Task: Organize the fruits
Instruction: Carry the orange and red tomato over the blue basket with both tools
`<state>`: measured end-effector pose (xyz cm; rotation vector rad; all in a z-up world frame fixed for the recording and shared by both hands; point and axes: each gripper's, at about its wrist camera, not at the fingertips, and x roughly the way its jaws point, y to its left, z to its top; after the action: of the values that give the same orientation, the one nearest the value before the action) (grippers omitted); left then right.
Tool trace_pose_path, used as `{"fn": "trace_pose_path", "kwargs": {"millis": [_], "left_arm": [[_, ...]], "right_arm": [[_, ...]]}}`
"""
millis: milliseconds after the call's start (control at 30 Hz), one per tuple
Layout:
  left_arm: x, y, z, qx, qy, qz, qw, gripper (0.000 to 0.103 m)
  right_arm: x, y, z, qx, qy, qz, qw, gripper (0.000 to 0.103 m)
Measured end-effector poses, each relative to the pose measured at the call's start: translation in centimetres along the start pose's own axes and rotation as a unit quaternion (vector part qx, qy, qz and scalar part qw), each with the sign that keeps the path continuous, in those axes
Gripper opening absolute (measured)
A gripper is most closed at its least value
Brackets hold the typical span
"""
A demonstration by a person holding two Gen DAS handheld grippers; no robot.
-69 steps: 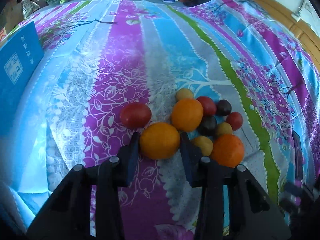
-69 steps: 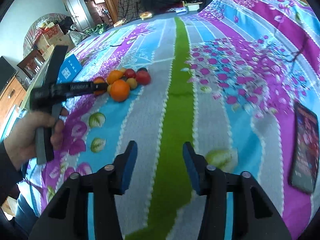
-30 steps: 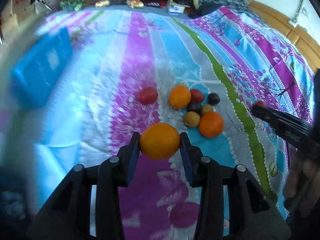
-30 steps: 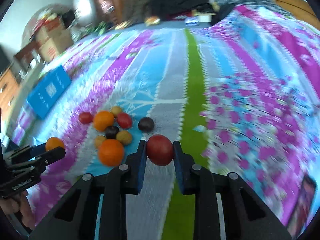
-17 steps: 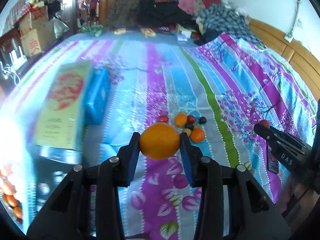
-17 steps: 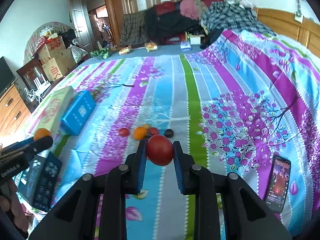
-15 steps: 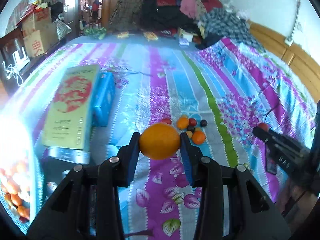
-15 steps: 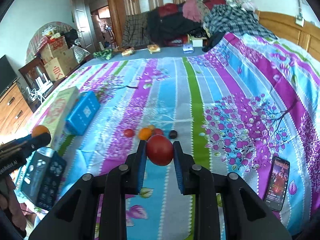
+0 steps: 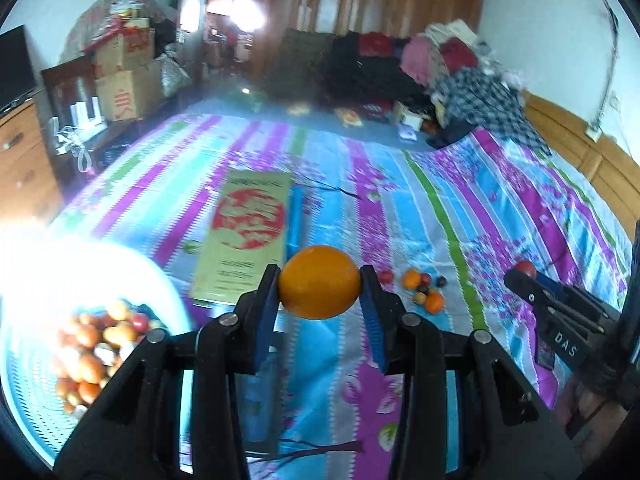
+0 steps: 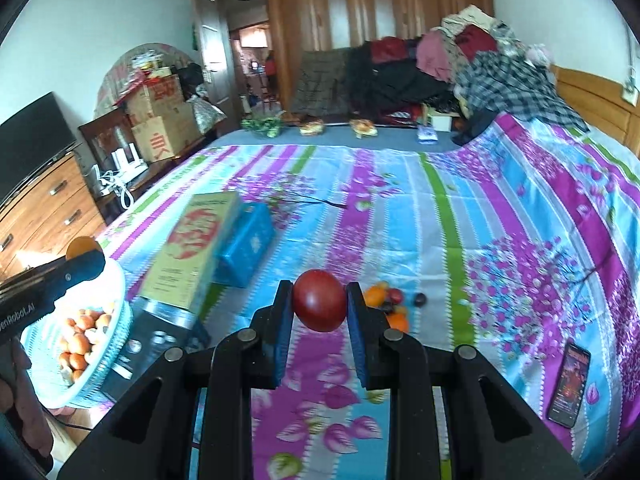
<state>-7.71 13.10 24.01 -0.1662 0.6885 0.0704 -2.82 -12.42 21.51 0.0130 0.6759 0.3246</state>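
My left gripper (image 9: 320, 294) is shut on an orange (image 9: 319, 293) and holds it in the air above the bed's near edge. My right gripper (image 10: 319, 306) is shut on a red tomato (image 10: 319, 300), also lifted. A pale mesh basket (image 9: 24, 408) with several small fruits stands at the lower left; it also shows in the right wrist view (image 10: 116, 312), where the left gripper (image 10: 82, 258) hangs over its rim. A small pile of loose fruit (image 9: 426, 292) lies on the striped bedspread, also seen in the right wrist view (image 10: 390, 306).
A yellow box with a red disc (image 9: 246, 236) and a blue box (image 10: 246, 248) lie on the bed left of the pile. A dark box (image 10: 160, 340) lies by the basket. A phone (image 10: 570, 380) lies at the right. Clothes (image 10: 440, 68) are heaped at the far end.
Both grippers closed on fruit from the pile, the left on the orange, the right on the tomato, then lifted and drew back. The left has swung left; the basket has come into view.
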Motion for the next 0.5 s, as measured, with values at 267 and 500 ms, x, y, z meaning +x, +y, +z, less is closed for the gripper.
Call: {"fn": "trace_pose_path", "kwargs": {"millis": [267, 500], "left_arm": [[-2.9, 7.0, 1.0, -0.043, -0.025, 0.053, 0.9974, 0.04], [-4.4, 13.1, 1.1, -0.088, -0.033, 0.093, 0.9912, 0.04]], "right_arm": [[0.4, 8.4, 1.9, -0.04, -0.008, 0.052, 0.998, 0.029], [1.4, 15.7, 3.1, -0.069, -0.002, 0.101, 0.992, 0.029]]}}
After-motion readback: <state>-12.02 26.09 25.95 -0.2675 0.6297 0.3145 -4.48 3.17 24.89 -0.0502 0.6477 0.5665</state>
